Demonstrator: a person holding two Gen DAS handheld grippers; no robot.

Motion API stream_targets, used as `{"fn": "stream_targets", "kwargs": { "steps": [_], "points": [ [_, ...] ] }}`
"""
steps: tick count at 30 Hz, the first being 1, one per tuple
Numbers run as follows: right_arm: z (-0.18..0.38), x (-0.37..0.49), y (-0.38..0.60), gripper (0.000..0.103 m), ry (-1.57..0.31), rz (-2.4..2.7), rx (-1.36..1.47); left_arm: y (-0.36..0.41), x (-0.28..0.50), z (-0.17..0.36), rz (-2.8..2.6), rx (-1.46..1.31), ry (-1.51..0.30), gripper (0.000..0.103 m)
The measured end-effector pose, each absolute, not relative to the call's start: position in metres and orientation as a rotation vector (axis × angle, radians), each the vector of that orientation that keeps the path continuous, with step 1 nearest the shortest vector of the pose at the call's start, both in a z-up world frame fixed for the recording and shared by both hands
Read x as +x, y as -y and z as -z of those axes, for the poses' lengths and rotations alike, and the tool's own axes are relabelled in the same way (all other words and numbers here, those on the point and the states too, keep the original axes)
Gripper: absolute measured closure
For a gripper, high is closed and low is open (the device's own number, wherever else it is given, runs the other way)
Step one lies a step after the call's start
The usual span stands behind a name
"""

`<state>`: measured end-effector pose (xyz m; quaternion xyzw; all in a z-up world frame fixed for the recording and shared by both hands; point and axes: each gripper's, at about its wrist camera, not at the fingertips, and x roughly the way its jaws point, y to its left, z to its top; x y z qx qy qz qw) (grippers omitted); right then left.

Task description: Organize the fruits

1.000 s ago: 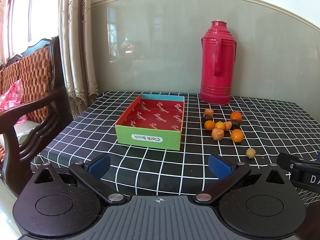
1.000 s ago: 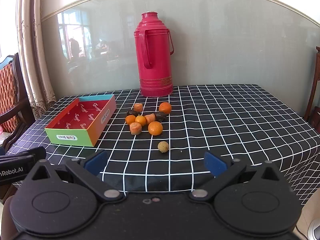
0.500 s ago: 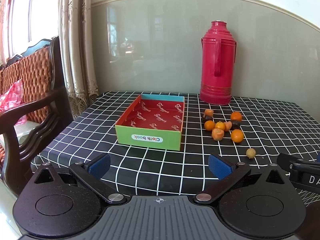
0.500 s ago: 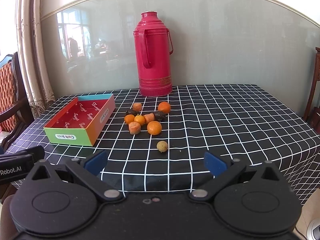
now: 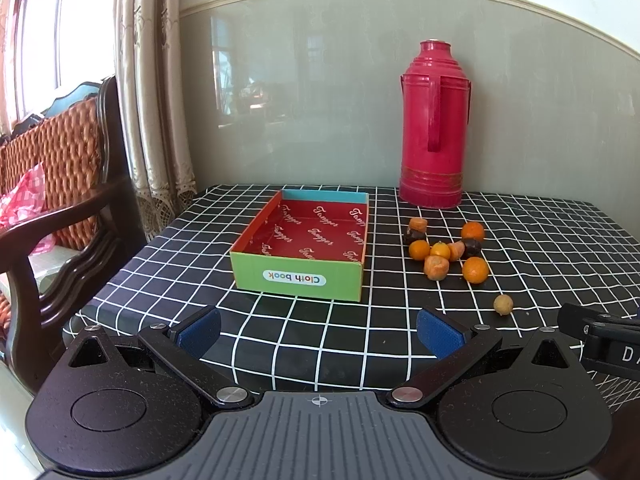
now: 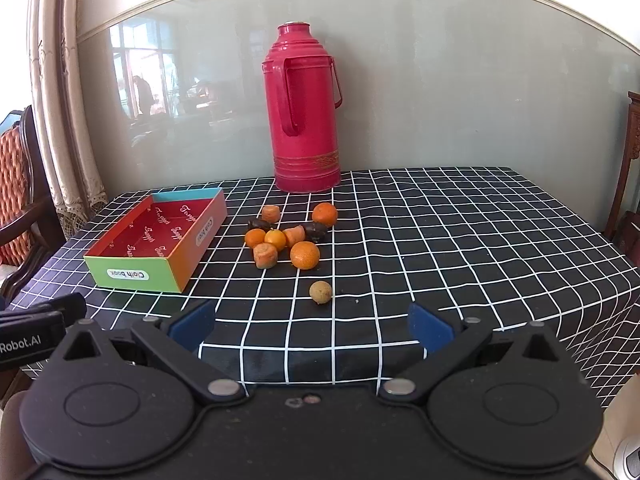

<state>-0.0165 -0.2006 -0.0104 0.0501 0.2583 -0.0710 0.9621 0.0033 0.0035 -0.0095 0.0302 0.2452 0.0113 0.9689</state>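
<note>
- Fruits (image 6: 286, 238) lie loose in a cluster on the counter (image 6: 460, 240), which wears a black cloth with a white grid; I count several oranges, a few cut orange chunks and two dark pieces.
- One small tan fruit (image 6: 320, 292) sits apart from the cluster, nearer the front edge; in the left view it shows at (image 5: 503, 304).
- Box (image 5: 304, 246), open-topped, red inside with a green front wall marked "Cloth book", stands left of the cluster, apart from it; I see nothing in it.
- Red thermos (image 6: 304, 110) stands upright behind the fruits, by the wall, well clear of them.
- Wooden chair (image 5: 60, 208) with an orange cushion stands off the counter's left end, beside a curtain (image 5: 156, 92).
- I see nothing between either gripper and the fruits.
- Left gripper (image 5: 319, 332) hangs level before the counter's front edge, pointing at the box; its blue-padded fingers (image 5: 200, 334) are spread wide and hold nothing.
- Right gripper (image 6: 311, 326) hangs level at the same edge, pointing at the tan fruit and the cluster beyond; its fingers (image 6: 430, 326) are likewise wide apart and bare.
- Each gripper's body shows at the other view's edge, so I judge them side by side.
</note>
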Motion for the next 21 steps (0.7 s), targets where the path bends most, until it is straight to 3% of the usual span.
{"fn": "stream_targets", "kwargs": {
  "steps": [21],
  "points": [
    [0.026, -0.024, 0.262, 0.006, -0.457, 0.353, 0.180, 0.068, 0.038, 0.031, 0.083, 0.247, -0.455, 0.000]
  ]
}}
